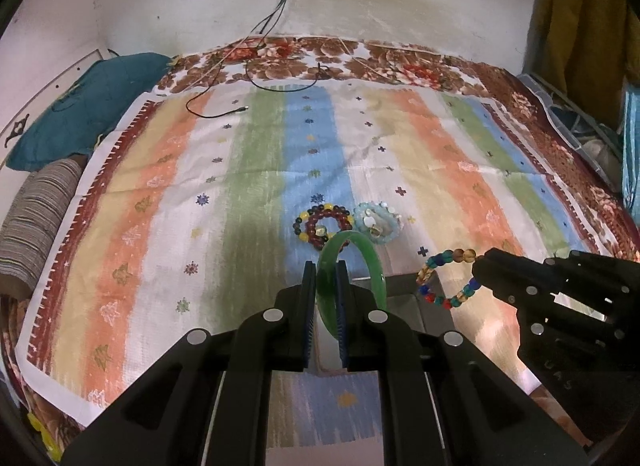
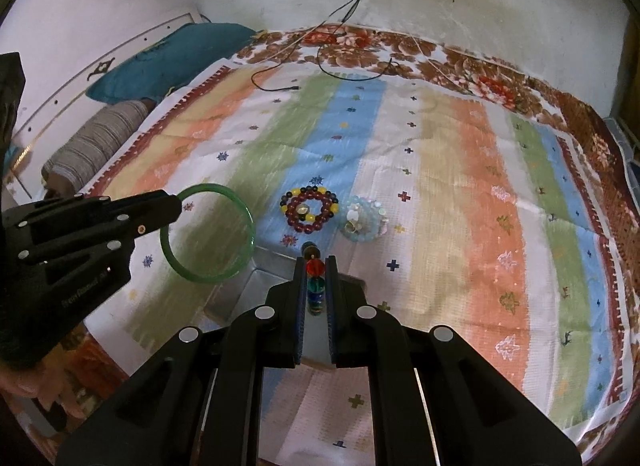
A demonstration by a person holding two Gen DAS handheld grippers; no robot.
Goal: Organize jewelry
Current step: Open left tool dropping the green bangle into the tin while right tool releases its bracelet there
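Left gripper [image 1: 326, 278] clamped on a smooth, glossy green bangle [image 1: 370, 262], held upright above the bed; its lower arc is hidden between the pads. Right gripper [image 2: 316, 266] clenched on a bead bracelet [image 2: 315, 266] of round translucent beads in red, blue, teal and amber. Both hang over a grey metal tray [image 2: 264, 278] near the front edge of the coarse-woven striped cloth [image 2: 460, 185]; the tray is largely covered. Mid-cloth lie dark red bead rings [image 2: 310, 209] and, just beside them, a pale blue shell-trimmed bracelet [image 2: 362, 223], its detail blurred
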